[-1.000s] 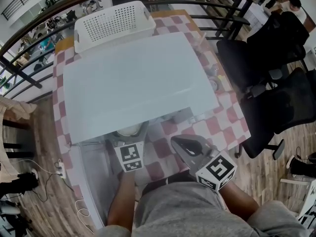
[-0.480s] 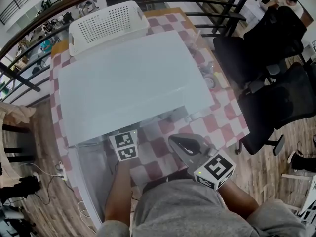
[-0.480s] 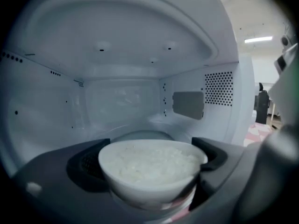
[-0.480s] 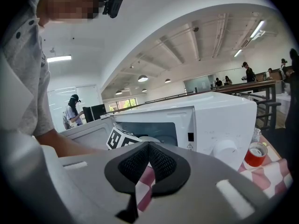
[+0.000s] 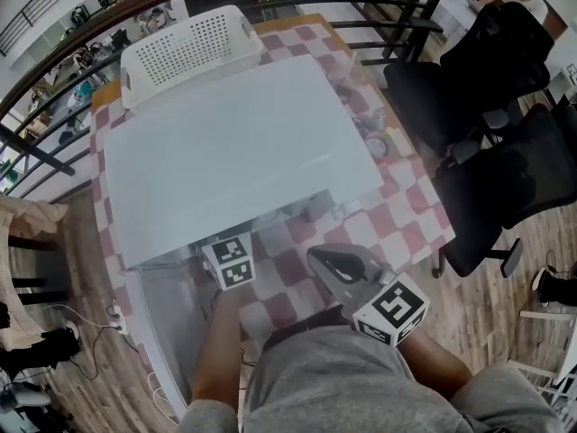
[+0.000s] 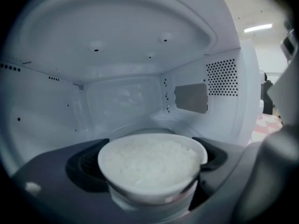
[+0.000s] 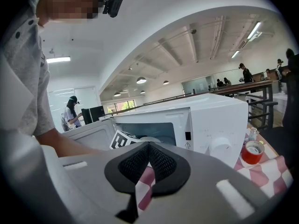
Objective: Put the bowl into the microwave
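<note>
A white bowl [image 6: 152, 164] heaped with white rice sits between my left gripper's [image 6: 150, 174] dark pads [image 6: 86, 164], which are shut on its sides. It is inside the white microwave's [image 5: 234, 152] cavity, just above the floor. In the head view only the left gripper's marker cube [image 5: 228, 260] shows at the oven mouth; the bowl is hidden under the oven's top. My right gripper [image 5: 319, 259] hangs shut and empty over the checked cloth, in front of the microwave [image 7: 205, 120].
The microwave door [image 5: 167, 318] stands open to the left. A white perforated basket [image 5: 189, 48] sits behind the oven. A red-filled cup [image 7: 252, 153] and small jars [image 5: 374, 142] stand at its right. Black chairs [image 5: 487, 88] flank the table's right edge.
My left gripper has pushed forward with the bowl, which showed at the oven mouth a second ago and is now out of sight inside. The right gripper has barely moved.
</note>
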Demonstrator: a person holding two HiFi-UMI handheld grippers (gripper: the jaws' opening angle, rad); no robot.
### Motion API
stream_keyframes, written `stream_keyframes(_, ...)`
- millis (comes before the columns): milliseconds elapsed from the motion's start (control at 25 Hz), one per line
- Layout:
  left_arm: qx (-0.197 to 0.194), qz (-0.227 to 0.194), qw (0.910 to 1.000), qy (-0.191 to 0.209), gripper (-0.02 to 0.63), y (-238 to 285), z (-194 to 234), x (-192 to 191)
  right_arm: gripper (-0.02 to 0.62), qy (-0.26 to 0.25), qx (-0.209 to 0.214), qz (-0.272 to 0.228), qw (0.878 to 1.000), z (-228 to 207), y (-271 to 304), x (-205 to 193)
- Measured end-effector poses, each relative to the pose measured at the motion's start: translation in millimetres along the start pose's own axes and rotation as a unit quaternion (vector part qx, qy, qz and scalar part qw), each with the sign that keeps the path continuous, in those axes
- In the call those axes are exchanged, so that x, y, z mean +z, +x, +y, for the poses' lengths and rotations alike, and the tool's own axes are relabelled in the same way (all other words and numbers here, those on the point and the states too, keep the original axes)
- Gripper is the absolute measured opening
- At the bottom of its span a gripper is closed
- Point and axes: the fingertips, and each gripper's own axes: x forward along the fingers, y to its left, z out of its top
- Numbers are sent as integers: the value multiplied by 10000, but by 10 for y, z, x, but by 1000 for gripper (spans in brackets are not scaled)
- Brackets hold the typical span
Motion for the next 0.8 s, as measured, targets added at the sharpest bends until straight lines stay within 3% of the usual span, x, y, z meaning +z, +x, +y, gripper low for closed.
stream_keyframes(160, 49, 32, 9989, 464, 541, 0, -76, -35, -3, 37, -45, -89, 9999, -11, -36, 5)
stream_keyframes(440, -148, 36, 9987, 493, 538, -43, -134, -39, -3, 157, -120, -132, 9997, -23, -130, -47)
stream_keyframes(800, -140, -370, 9988, -271, 538, -375, -13, 78, -2, 115, -301, -279, 9991, -171, -215, 26)
